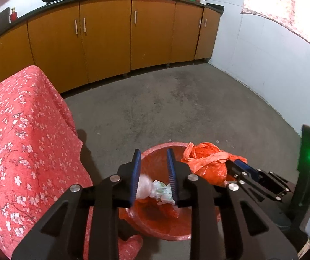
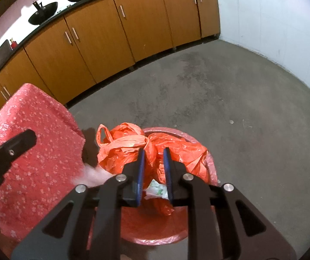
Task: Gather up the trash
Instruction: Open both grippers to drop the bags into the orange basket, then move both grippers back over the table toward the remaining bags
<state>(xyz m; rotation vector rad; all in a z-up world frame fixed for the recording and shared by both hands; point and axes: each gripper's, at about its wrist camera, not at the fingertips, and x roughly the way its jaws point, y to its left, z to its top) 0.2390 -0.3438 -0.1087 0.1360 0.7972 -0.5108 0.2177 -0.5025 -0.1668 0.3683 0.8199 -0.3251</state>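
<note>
Both grippers hovering over the round red lined bin (image 1: 167, 234).
Left gripper (image 1: 153, 173) and right gripper (image 2: 154, 169) standing slightly spread, pinching nothing; crinkly orange plastic bag (image 2: 133, 149) looking light, soft, slippery, likely best grasped at its knotted handles.

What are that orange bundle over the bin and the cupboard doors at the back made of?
The orange bundle looks like thin glossy plastic film: it is crinkled, catches the light and has carrier-bag loop handles. The cupboard doors look like smooth wood-effect board, laminate or veneer, I cannot tell which: flat orange-brown faces with faint grain and pale bar handles.

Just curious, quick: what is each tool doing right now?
Left tool: open, holding nothing, above the red lined bin.
Right tool: open, astride the crumpled orange plastic bag.
</note>
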